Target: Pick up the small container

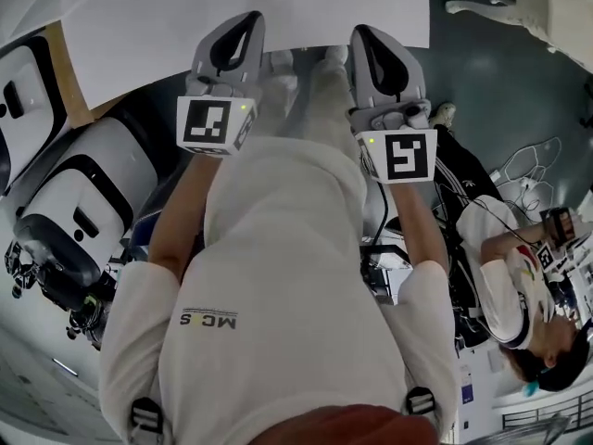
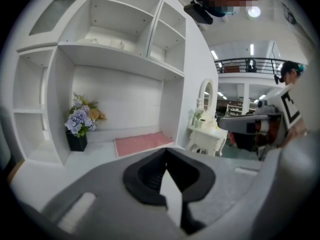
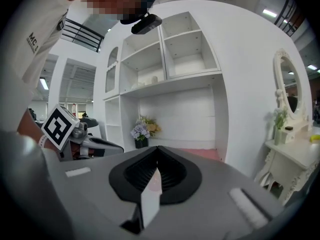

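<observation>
A white shelf unit (image 2: 115, 91) fills the left gripper view, with a white dressing table (image 2: 207, 134) just beside it at three o'clock. In the unit's open bay lies a pink mat (image 2: 140, 143), and a pot of flowers (image 2: 79, 121) stands at its nine o'clock. The small container cannot be picked out for sure. The likeliest candidates are the small pale things (image 2: 117, 43) on the shelf at twelve o'clock above the mat, too small to make out. Such a thing would probably be light, stiff and smooth, so it is best pinched across its sides at mid-height, gently, lest it slip or tip. The left claw (image 2: 165, 156) is fully closed with nothing in it; the right claw (image 3: 157, 153) is likewise closed and empty. Both are well apart from the shelves.
</observation>
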The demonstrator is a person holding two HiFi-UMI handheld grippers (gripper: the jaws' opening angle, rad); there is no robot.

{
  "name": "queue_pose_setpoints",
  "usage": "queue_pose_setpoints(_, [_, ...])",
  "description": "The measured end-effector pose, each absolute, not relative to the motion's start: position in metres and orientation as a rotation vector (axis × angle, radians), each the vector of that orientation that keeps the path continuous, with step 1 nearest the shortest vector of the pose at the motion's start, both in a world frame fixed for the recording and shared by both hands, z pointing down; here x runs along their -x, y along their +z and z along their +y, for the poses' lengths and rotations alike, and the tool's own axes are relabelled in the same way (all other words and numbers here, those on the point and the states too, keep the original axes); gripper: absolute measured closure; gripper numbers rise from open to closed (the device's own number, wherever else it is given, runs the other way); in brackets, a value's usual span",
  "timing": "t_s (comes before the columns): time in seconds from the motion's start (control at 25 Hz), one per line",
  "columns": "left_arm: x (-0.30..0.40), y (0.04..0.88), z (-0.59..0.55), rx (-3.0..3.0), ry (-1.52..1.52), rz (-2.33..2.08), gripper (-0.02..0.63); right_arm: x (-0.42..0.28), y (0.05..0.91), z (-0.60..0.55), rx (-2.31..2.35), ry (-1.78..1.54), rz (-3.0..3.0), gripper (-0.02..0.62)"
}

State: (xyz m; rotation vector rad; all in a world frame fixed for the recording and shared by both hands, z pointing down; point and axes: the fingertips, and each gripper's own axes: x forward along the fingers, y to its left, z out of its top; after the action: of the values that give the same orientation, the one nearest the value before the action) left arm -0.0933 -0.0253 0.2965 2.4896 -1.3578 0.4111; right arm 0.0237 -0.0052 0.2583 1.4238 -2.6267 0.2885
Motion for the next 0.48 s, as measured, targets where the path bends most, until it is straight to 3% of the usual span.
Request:
queue_pose_setpoints(0.16, [0.104,0.32,-0.038,-2.481,0.41,-1.401,0.601,-0.018,0.287,-0.01,-1.417,0.313,-2.609,0.597])
queue_pose_setpoints(0.2, [0.105,0.326,-0.041,-2.48,0.41,-1.401,0.571,-0.017,0.292,-0.011,-1.419,0.317,-2.607,0.597])
queue_pose_setpoints(0.48, [0.104,0.364,-0.059,-2.488,0.442,-1.4,0.532,-0.009,0.317,-0.022,-1.428,0.32,-2.61,0.597])
